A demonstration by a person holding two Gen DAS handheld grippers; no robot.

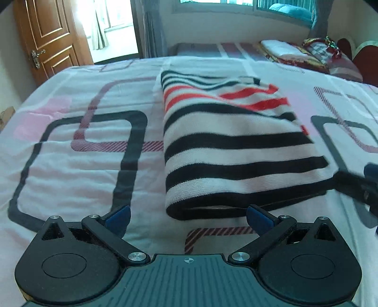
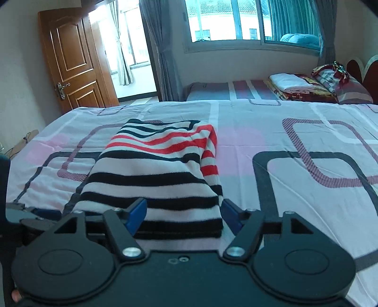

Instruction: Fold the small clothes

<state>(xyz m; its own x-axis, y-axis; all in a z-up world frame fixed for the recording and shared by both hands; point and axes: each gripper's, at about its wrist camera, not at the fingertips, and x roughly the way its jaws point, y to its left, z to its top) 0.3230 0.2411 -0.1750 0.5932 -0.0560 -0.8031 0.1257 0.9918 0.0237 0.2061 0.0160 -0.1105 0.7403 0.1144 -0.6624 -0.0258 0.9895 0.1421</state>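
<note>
One sweater [image 1: 226,144], striped black, white and red, lies folded into a narrow stack on the bed [image 1: 78,151], roughly at the middle of the patterned sheet. Its red stripes sit at the far end, and the folded black hem faces the cameras. In the right wrist view a red-striped sleeve hangs down the sweater's right side.

The left tongs [image 1: 188,220] are spread wide, holding nothing. They hover just short of the sweater's near hem, the right blue pad close to the hem's edge and the left pad over bare sheet left of the sweater.

The right tongs [image 2: 185,218] are also spread, one blue pad on either side of the sweater's near right corner, with the fabric lying between them and not pinched. From the left wrist view they show at the sweater's right edge, blurred.

Beyond the sweater stand a door [image 2: 70,59] and a window [image 2: 248,21].
</note>
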